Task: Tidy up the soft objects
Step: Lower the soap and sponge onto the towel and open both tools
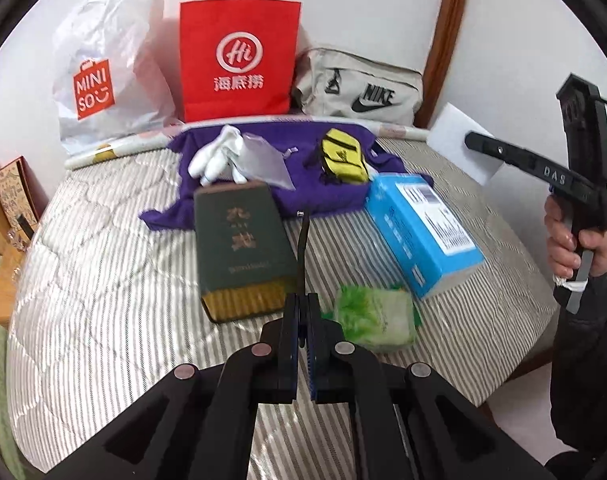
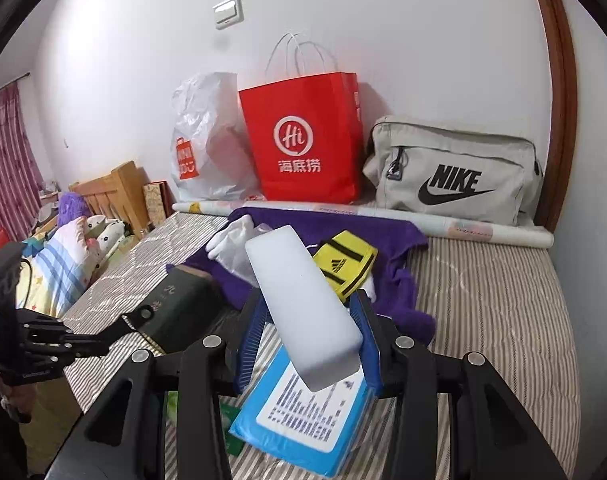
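My right gripper (image 2: 309, 344) is shut on a white sponge block (image 2: 303, 300) and holds it above the blue box (image 2: 303, 424); the sponge block also shows in the left wrist view (image 1: 459, 146). My left gripper (image 1: 302, 344) is shut and empty, low over the striped mattress (image 1: 123, 280). Ahead lie a purple cloth (image 1: 303, 196), white gloves (image 1: 219, 156), a grey pouch (image 1: 263, 160) and a yellow band (image 1: 343, 156). A green-white soft pack (image 1: 373, 316) lies just right of my left fingers.
A dark green box (image 1: 239, 248) and the blue box (image 1: 419, 232) lie on the mattress. A white Miniso bag (image 1: 107, 68), a red paper bag (image 1: 239, 56) and a grey Nike bag (image 1: 359, 88) stand against the wall. A wooden frame (image 2: 119, 196) is at left.
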Tool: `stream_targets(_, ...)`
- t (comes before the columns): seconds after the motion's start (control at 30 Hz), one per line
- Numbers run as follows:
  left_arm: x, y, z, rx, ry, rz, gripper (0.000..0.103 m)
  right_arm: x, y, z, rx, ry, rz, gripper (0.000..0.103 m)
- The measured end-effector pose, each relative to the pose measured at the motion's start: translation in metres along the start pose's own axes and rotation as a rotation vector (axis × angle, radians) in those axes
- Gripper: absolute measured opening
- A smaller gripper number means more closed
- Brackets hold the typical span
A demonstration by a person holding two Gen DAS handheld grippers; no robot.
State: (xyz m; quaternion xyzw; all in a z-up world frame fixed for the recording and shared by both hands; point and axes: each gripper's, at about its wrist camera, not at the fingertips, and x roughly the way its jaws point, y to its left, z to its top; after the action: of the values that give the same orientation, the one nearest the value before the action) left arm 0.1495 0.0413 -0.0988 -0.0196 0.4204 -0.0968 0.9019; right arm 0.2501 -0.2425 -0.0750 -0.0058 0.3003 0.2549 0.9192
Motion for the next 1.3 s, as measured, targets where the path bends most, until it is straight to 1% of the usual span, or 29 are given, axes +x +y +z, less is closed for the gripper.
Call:
stream_targets(0.13,0.002,0.009,0.018,-0.012,-0.015,0.014,0.004,0.007,-0.004,0.008,0.001,0.004,-0.001,0.043)
stream_targets(0.3,0.015,0.024,0.042,-0.037,-0.016,0.016,0.004,0.021,-0.006,0.018,-0.010,0.014,-0.018,0.043)
stream_targets(0.57,0.054,0.045,0.081,-0.052,0.002,0.007,0.004,0.053,-0.015,0.032,-0.016,0.042,-0.051,0.043)
stream_targets(0.73,0.081,0.064,0.104,-0.090,0.010,0.026,0.004,0.074,-0.021,0.038,-0.010,0.066,-0.074,0.043)
stream_targets(0.83,0.093,0.076,0.114,-0.121,0.016,0.023,0.004,0.088,-0.025,0.041,-0.005,0.080,-0.098,0.043)
stream_targets(1.0,0.114,0.090,0.127,-0.151,0.030,0.057,0.004,0.110,-0.030,0.044,-0.019,0.104,-0.137,0.043)
stream_targets(1.07,0.123,0.096,0.130,-0.169,0.045,0.058,0.004,0.118,-0.033,0.045,-0.024,0.112,-0.143,0.043)
stream_targets(1.3,0.146,0.098,0.136,-0.169,0.076,0.060,0.004,0.146,-0.040,0.046,-0.027,0.159,-0.138,0.043)
